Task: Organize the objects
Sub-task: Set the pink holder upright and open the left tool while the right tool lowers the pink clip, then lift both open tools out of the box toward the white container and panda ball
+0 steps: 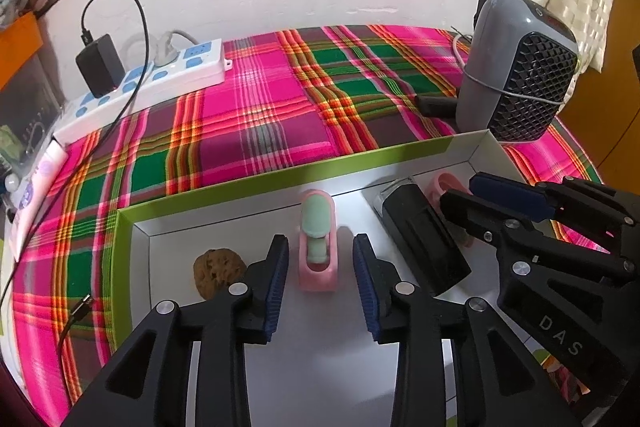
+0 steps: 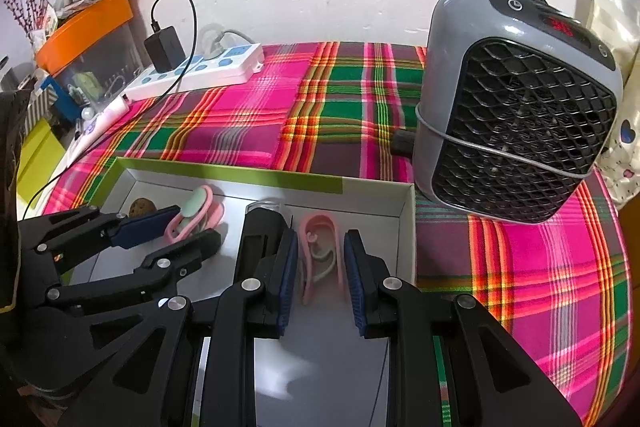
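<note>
One readable marking, "DAS", sits on the right gripper [image 1: 460,197].

Left claw [image 1: 320,269], right claw [image 2: 320,263]: blk frames, blue pads, silver screws.

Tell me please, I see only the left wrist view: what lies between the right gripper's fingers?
Observer: A pink clip lies between the right gripper, whose fingers are open and not touching it.
Operator: Is the heater on?
Observer: The heater shows a red lit display on its top; your view hides that.
Operator: What is left of the power strip?
Observer: An orange bin stands there, beyond the power strip, with white gloves piled above it.
</note>
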`<state>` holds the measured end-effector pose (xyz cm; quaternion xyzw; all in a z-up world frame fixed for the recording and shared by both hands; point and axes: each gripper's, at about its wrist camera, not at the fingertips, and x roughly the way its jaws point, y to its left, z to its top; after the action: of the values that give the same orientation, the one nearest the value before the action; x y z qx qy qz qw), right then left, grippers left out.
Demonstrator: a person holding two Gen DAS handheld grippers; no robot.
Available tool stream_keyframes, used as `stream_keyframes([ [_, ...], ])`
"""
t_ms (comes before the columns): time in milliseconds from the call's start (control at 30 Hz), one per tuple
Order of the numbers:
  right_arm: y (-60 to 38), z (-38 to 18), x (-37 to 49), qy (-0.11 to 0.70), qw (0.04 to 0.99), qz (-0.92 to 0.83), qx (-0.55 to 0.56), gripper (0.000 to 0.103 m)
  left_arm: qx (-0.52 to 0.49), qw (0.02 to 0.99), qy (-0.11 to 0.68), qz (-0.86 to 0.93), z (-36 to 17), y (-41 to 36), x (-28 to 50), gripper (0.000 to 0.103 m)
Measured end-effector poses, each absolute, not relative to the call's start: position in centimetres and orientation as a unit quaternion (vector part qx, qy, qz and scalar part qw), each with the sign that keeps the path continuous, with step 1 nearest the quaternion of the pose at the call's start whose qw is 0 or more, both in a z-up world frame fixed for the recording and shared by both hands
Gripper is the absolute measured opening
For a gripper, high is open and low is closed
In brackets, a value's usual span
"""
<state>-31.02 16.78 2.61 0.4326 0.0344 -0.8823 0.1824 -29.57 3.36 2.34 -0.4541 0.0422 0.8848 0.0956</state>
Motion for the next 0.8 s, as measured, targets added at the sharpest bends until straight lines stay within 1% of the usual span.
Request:
stream_keyframes([
  [700, 17.4, 4.4, -27.6, 0.030, 0.185, -0.892, 0.413, 0.025, -0.431, 0.090, 0.024, 0.897, 4.9, 1.5, -26.2, 0.033],
  [767, 17.6, 4.6, -27.1, 0.028, 0.185, -0.893, 0.410, 0.028, -0.426, 0.085, 0.028, 0.901, 5.2, 1.4, -25.6, 0.034],
  [800, 17.7, 4.6, -26.9, 0.027, 0.185, -0.893, 0.410, 0.031, -0.424, 0.085, 0.028, 0.901, 5.3, 1.4, -25.4, 0.034],
])
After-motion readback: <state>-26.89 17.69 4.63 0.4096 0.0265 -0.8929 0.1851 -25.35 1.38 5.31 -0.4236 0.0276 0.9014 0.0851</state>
